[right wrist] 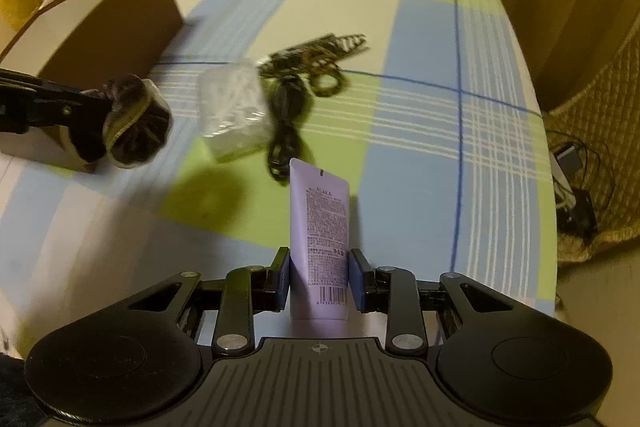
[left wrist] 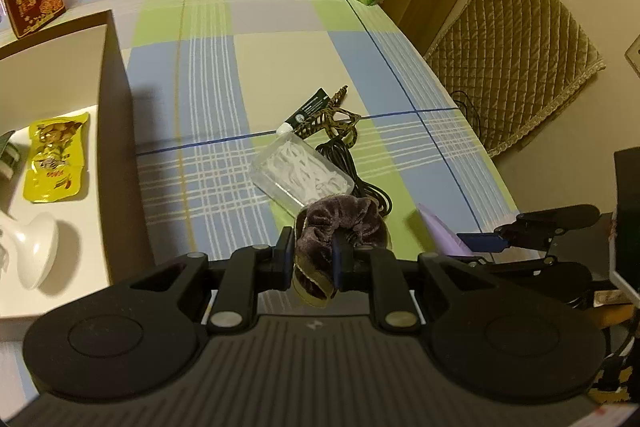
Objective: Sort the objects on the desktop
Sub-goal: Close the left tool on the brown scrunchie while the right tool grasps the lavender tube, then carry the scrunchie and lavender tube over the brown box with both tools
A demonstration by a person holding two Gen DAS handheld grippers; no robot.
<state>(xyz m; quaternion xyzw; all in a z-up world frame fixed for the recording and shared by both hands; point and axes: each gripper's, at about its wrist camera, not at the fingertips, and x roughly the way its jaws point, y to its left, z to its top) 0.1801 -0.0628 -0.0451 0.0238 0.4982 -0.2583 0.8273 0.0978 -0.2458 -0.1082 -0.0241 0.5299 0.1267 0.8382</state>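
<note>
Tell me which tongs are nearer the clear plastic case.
Left. The left tongs, gripping the scrunchie, sit just beside the clear plastic case; the right tongs, holding the lavender tube, are farther back.

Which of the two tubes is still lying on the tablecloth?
The small dark tube with the white cap, beside the patterned hair clip. The lilac tube is gripped in the right claw.

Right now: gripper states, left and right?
Left gripper: closed on the brown velvet scrunchie, held above the table.
Right gripper: closed on the lilac tube, which points forward between its fingers.
</note>
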